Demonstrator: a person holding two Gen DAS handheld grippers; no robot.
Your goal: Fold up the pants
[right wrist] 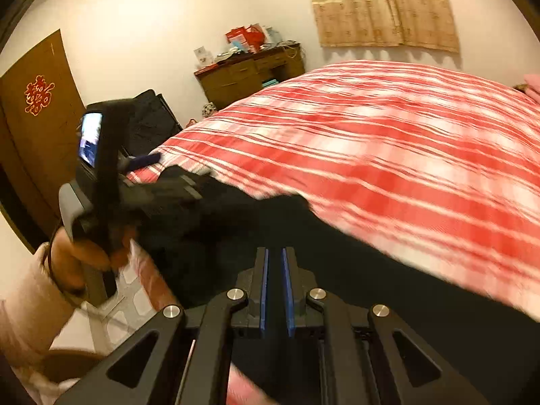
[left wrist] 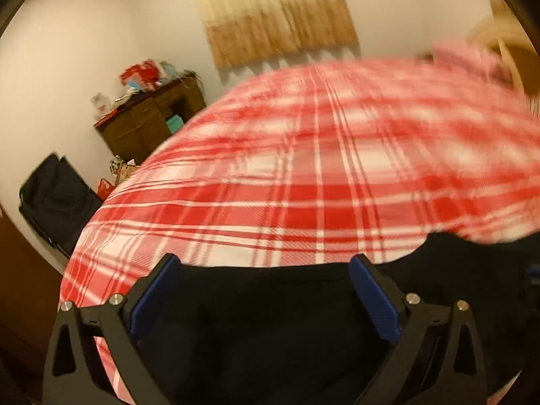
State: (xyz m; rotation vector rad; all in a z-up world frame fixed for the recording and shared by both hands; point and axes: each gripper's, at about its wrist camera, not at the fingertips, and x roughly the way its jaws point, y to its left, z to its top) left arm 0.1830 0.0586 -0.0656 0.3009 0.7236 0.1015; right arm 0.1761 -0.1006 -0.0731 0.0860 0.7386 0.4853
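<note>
Lying on the red-and-white plaid bedspread [left wrist: 303,168], the black fabric pants [left wrist: 270,320] await gripping: left gripper [left wrist: 266,270] spread wide, right gripper [right wrist: 275,263] nearly closed, seemingly pinching nothing.

Both wrist views skim low across bed [left wrist: 303,155].

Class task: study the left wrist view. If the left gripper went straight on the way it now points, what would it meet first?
Probably the black pants, which already lie between the open left gripper's fingers; past their edge comes the red plaid bedspread. Depth is uncertain.
</note>
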